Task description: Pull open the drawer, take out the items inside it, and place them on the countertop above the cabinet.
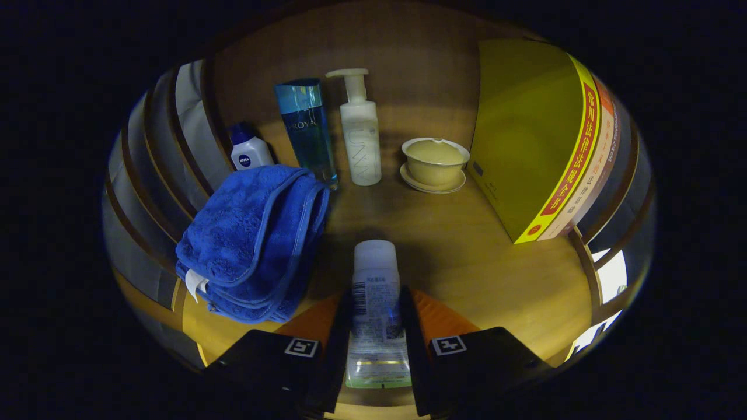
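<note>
A white-capped tube (376,303) sits clamped in the jaws of the gripper (376,332), cap forward over the worktop (467,256). Set down carelessly, I'd guess it rolls into the blue towel (254,239).

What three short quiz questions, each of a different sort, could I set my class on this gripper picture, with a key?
1. True or false: the gripper is shut on the clear tube with a white cap.
2. Which thing stands nearest the folded blue towel? A) cream lidded cup on a saucer B) small white bottle with a dark blue cap C) yellow box
3. Fill in: the white pump bottle stands between the tall blue bottle and the ____.

Key: 1 true; 2 B; 3 cup
</note>
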Motion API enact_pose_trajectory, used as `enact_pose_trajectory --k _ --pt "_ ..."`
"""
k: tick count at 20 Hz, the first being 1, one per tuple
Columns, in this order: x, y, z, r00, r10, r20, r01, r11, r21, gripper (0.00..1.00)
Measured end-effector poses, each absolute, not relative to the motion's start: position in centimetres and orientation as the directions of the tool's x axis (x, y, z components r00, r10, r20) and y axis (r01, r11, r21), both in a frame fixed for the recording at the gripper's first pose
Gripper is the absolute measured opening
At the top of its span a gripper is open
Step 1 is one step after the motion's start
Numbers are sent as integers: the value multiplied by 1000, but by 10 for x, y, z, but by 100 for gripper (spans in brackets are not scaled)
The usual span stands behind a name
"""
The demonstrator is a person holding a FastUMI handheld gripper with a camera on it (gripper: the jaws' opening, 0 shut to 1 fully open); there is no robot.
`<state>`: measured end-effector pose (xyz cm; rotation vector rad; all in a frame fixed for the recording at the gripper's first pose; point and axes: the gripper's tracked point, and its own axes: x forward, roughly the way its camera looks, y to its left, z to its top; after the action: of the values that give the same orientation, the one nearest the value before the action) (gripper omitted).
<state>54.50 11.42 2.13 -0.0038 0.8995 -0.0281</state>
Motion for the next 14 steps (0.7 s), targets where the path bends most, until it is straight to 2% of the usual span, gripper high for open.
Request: enact_pose_trajectory --k 2,7,14 --pt "542 117 23 620 -10 -785 20 1000 3 62" --pt "529 116 32 631 -6 -776 49 998 32 100" --pt "495 114 105 766 31 -642 5 998 55 100"
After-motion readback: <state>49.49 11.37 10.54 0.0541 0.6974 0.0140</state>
